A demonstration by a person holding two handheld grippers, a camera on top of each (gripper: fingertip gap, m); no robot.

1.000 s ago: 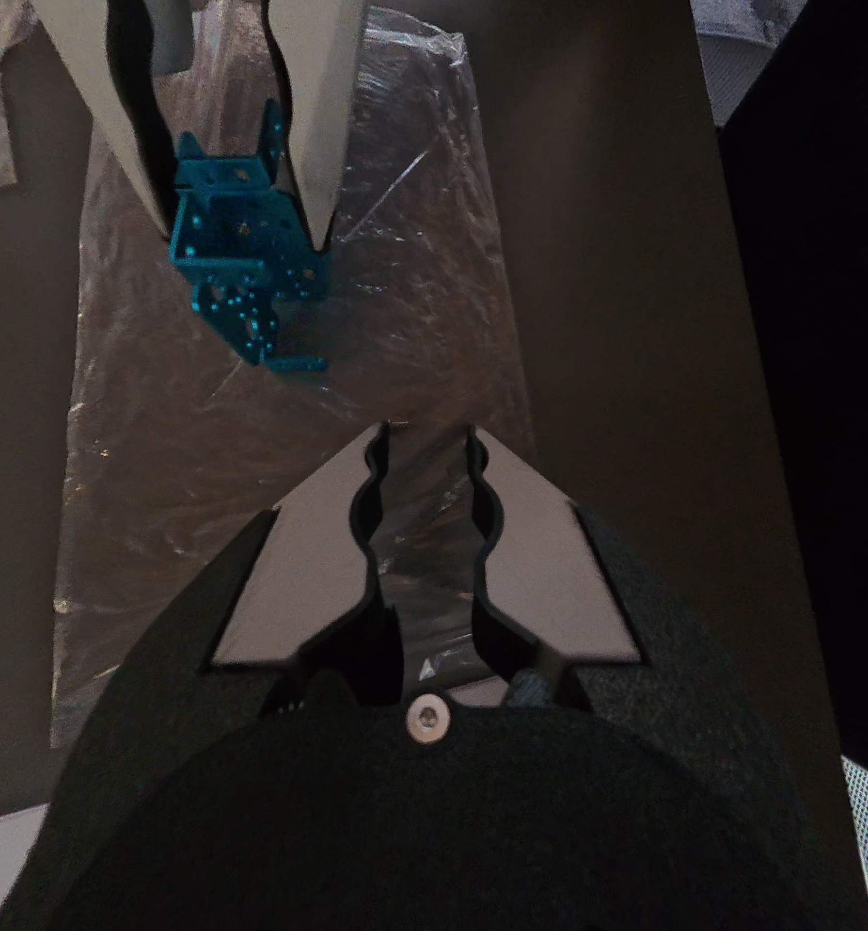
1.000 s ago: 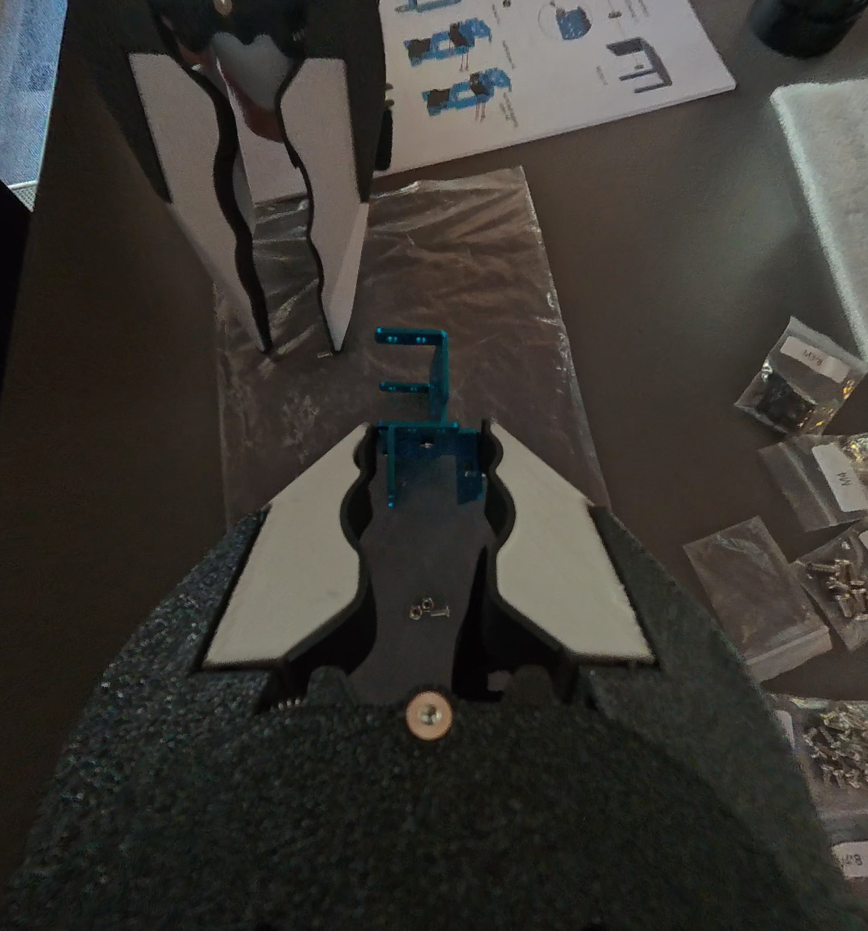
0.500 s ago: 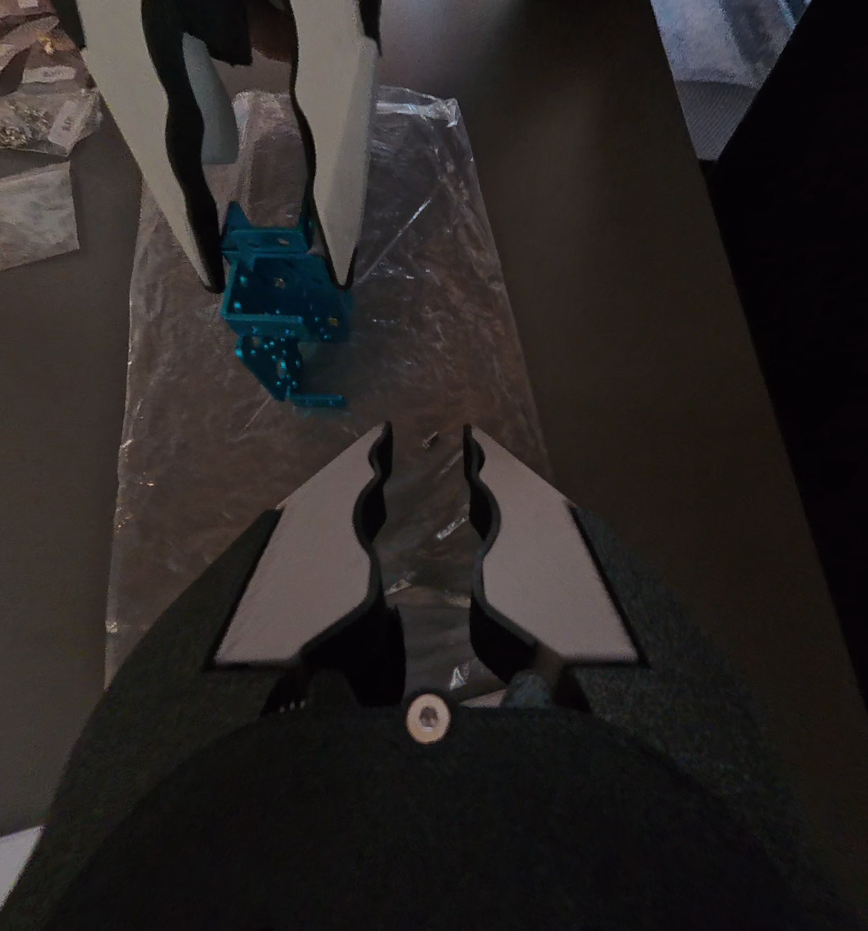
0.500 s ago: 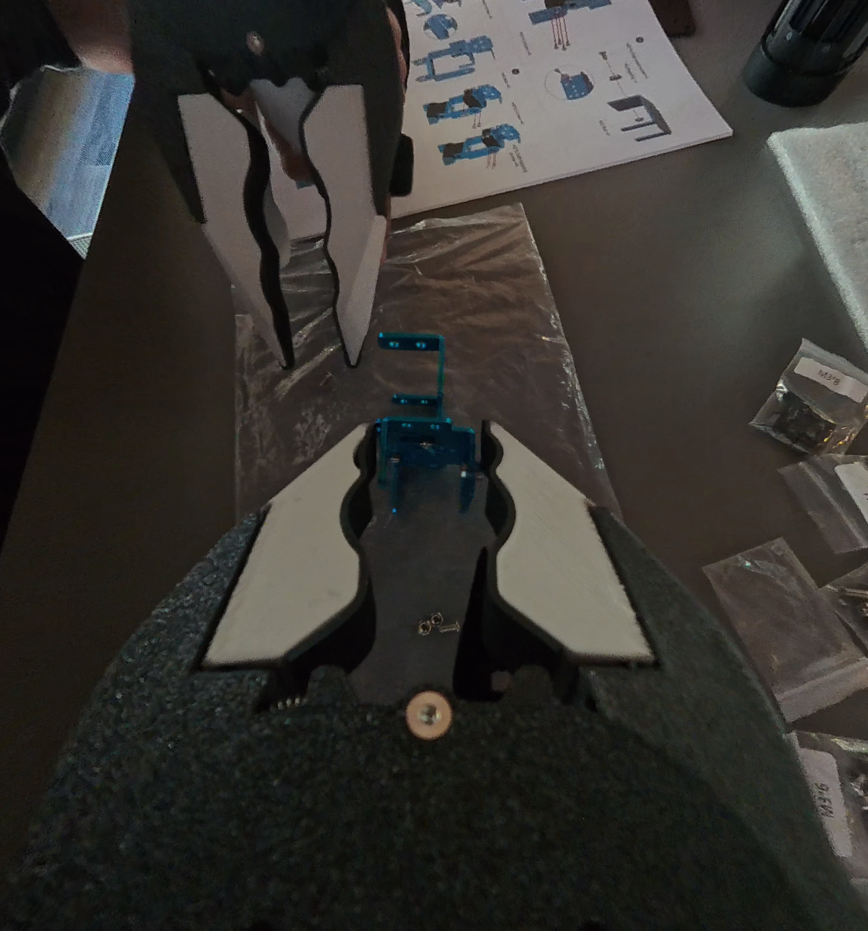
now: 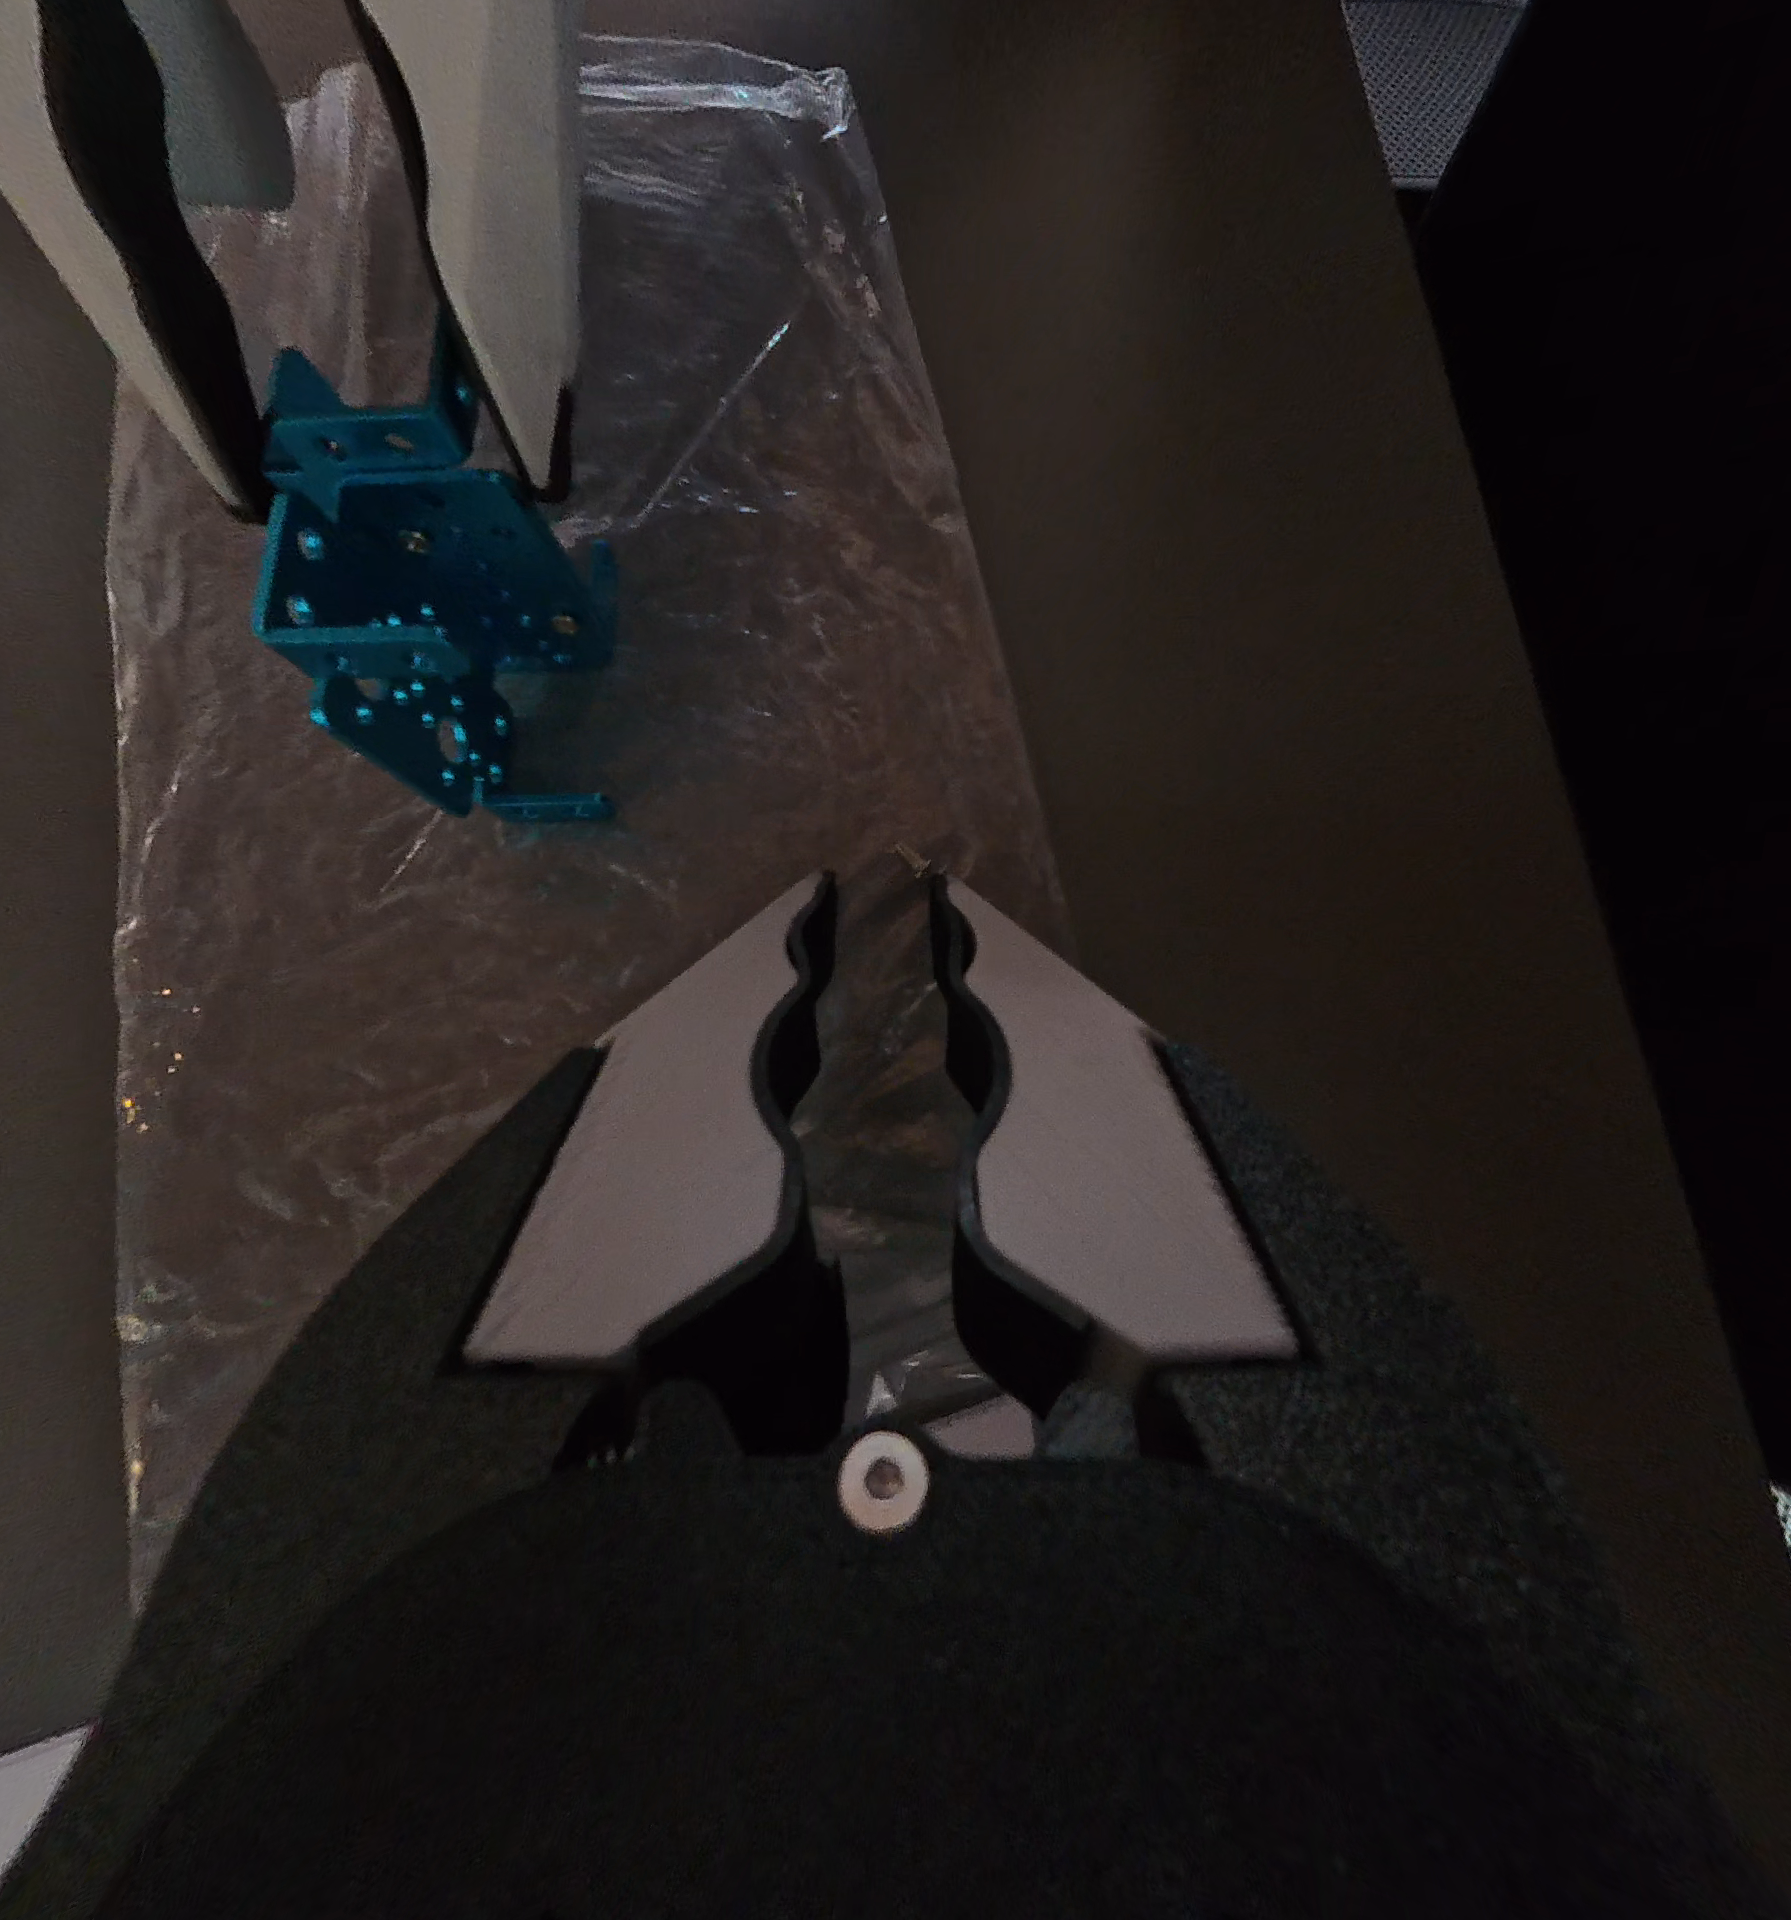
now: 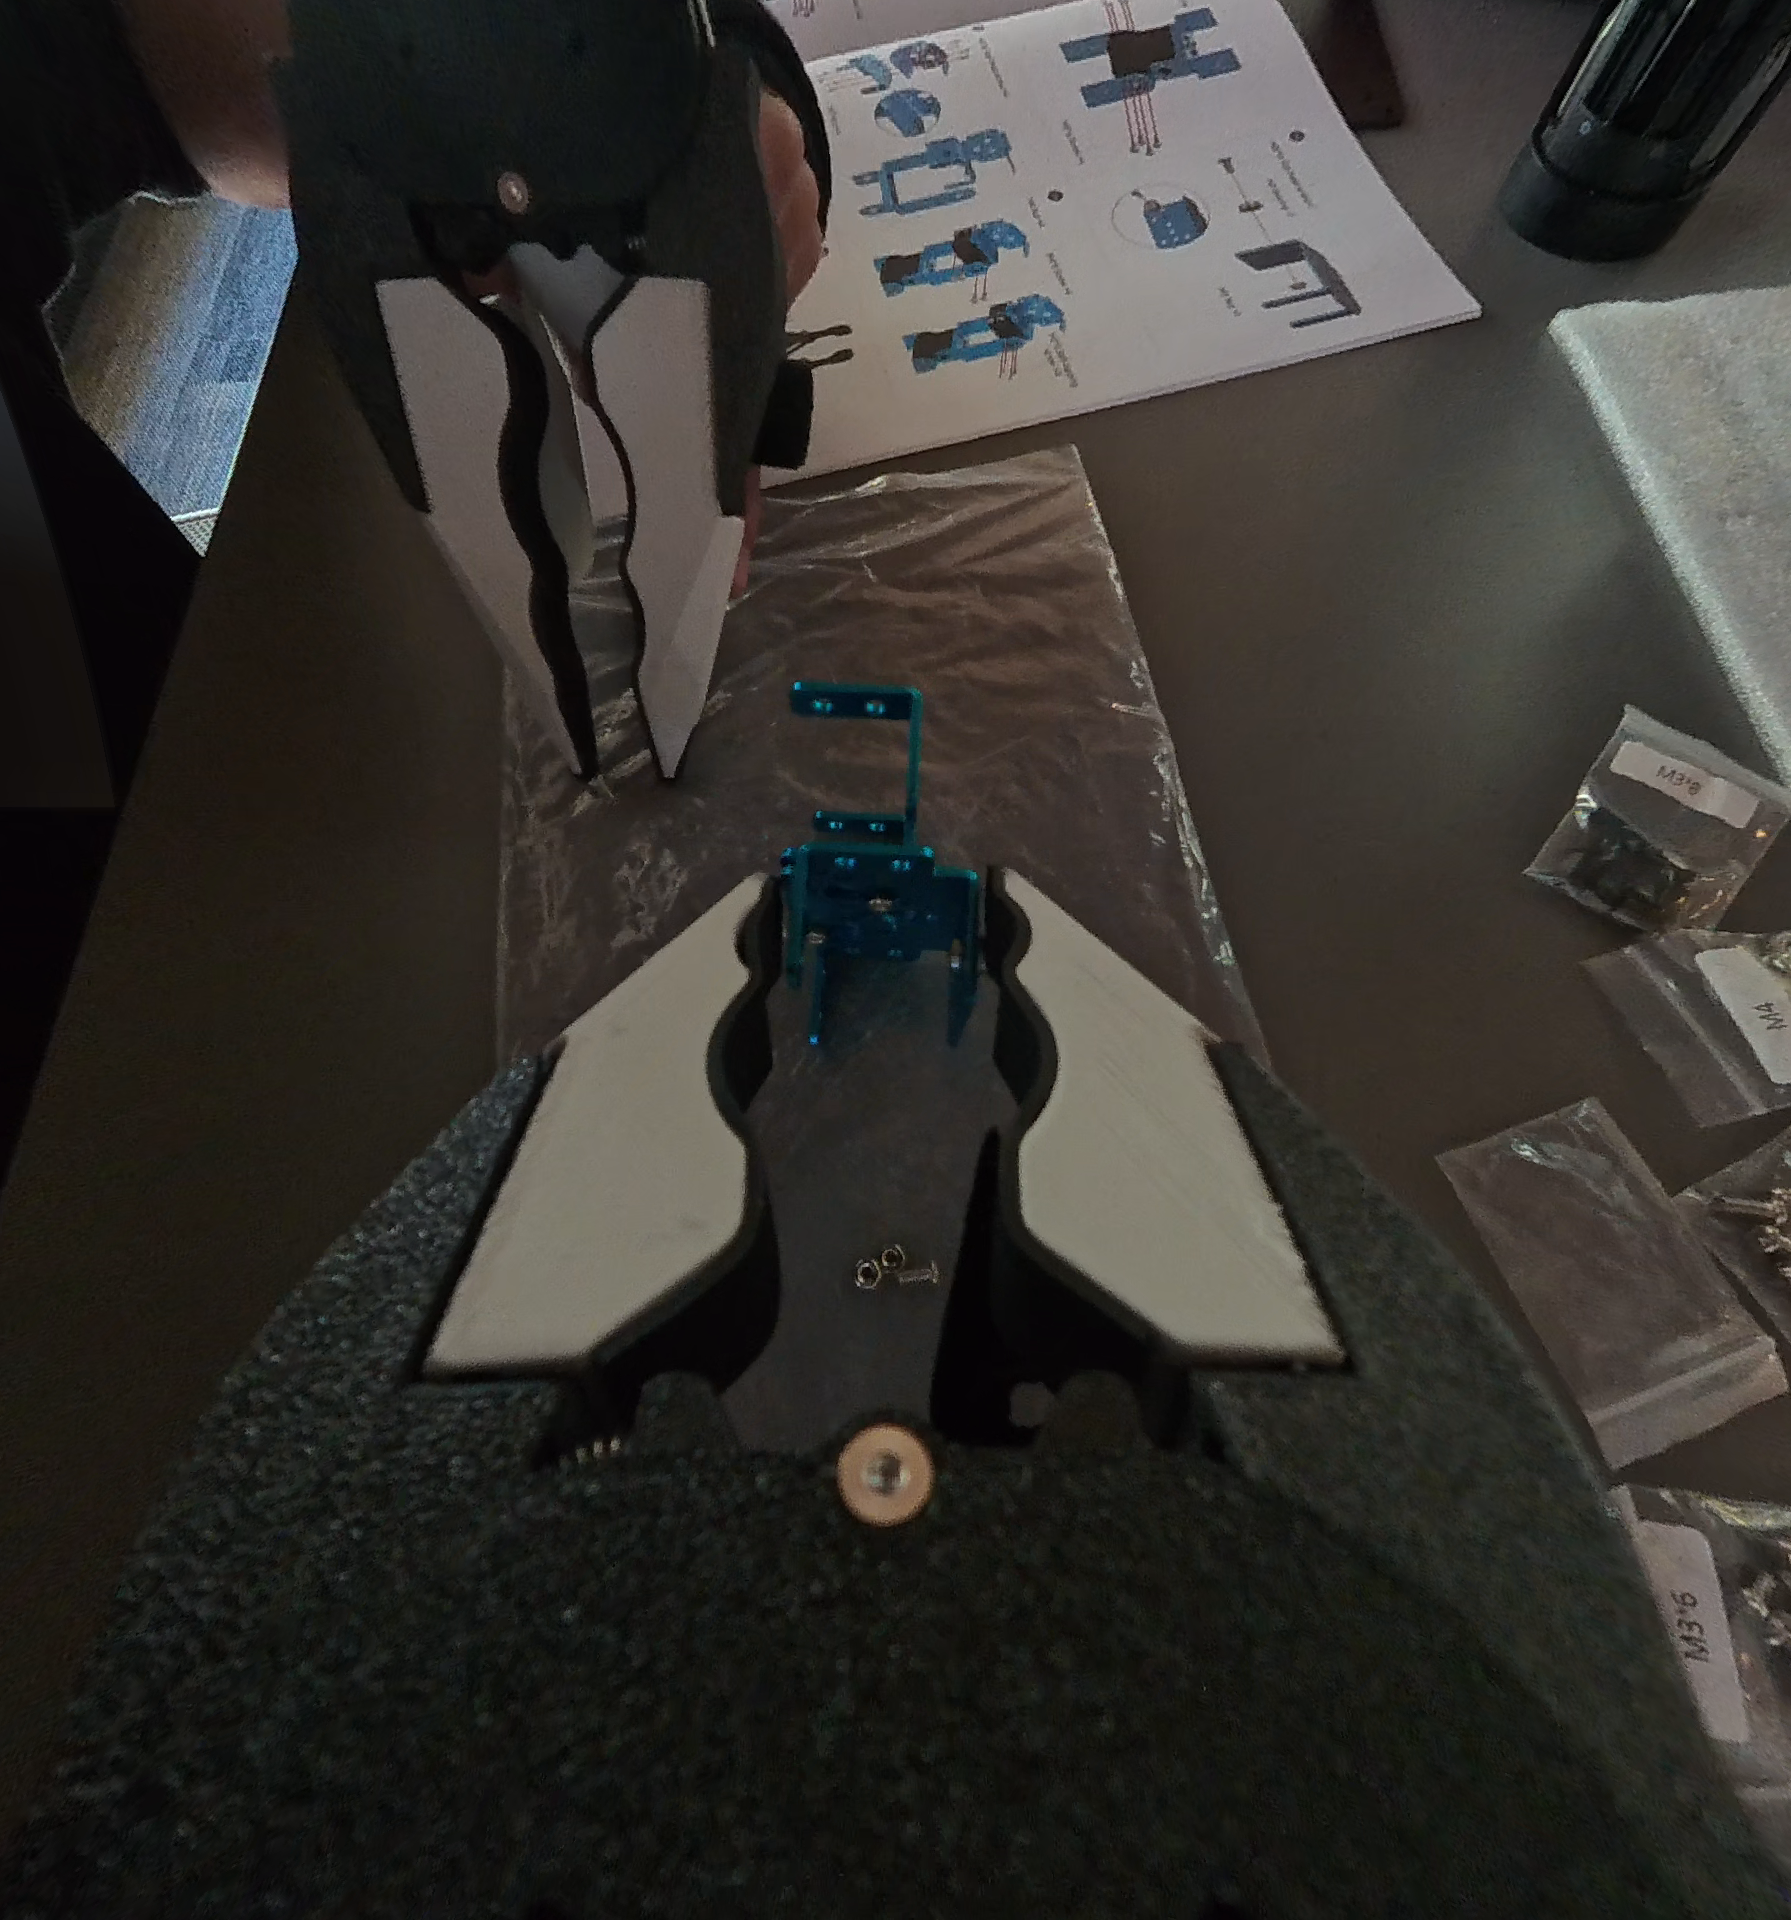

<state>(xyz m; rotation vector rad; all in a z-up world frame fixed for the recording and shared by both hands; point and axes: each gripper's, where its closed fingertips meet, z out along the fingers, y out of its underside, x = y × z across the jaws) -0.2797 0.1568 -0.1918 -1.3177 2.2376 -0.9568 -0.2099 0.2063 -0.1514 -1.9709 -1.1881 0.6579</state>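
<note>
A blue metal bracket assembly [image 6: 875, 914] stands on a clear plastic sheet [image 6: 922, 582] on the dark table. My right gripper [image 6: 880, 883] is shut on the assembly's sides near the fingertips. It also shows at the top left of the left wrist view [image 5: 403, 499], with the blue bracket assembly [image 5: 423, 592] below its tips. My left gripper [image 5: 880, 883] is empty, its jaws a narrow gap apart, tips down on the plastic sheet [image 5: 766, 623]. A tiny screw [image 5: 912, 857] lies just beyond its right tip. The left gripper [image 6: 626, 774] stands upright left of the bracket.
An instruction sheet [image 6: 1078, 208] lies at the back. Small bags of screws [image 6: 1649, 831] and a white foam pad [image 6: 1722, 468] are at the right, with a dark cylinder [image 6: 1649, 125] behind. Loose nuts and a screw [image 6: 891, 1270] lie between my right fingers. The table edge [image 6: 226, 499] runs along the left.
My left gripper's jaws have narrowed, and its tips have come closer to the tiny screw. My right gripper still holds the blue bracket assembly, which has shifted slightly on the sheet.
</note>
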